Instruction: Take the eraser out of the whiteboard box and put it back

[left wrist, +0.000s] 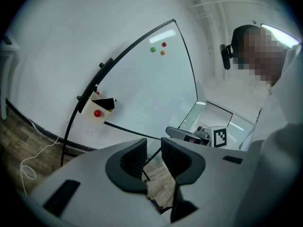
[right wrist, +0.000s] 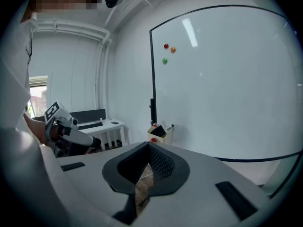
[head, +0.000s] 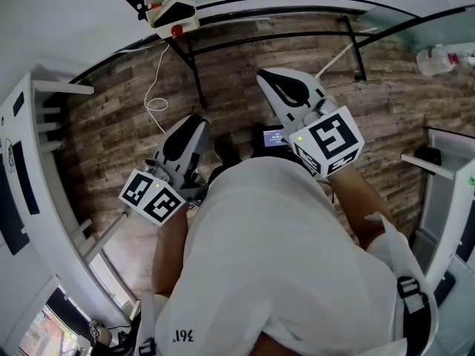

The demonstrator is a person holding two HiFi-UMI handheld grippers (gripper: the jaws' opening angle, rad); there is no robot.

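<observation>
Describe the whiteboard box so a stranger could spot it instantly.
Find the big black-framed whiteboard. At its lower left corner in the right gripper view hangs a small cream box. Unlike the magnets higher up, it shows a red dot and a black eraser sticking out.

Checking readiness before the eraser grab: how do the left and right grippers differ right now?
The left gripper has its jaws standing apart with a gap between them; the right gripper has its jaws closed together. In the head view, the right gripper is held further forward than the left gripper. Both are empty, and neither touches the whiteboard box.
</observation>
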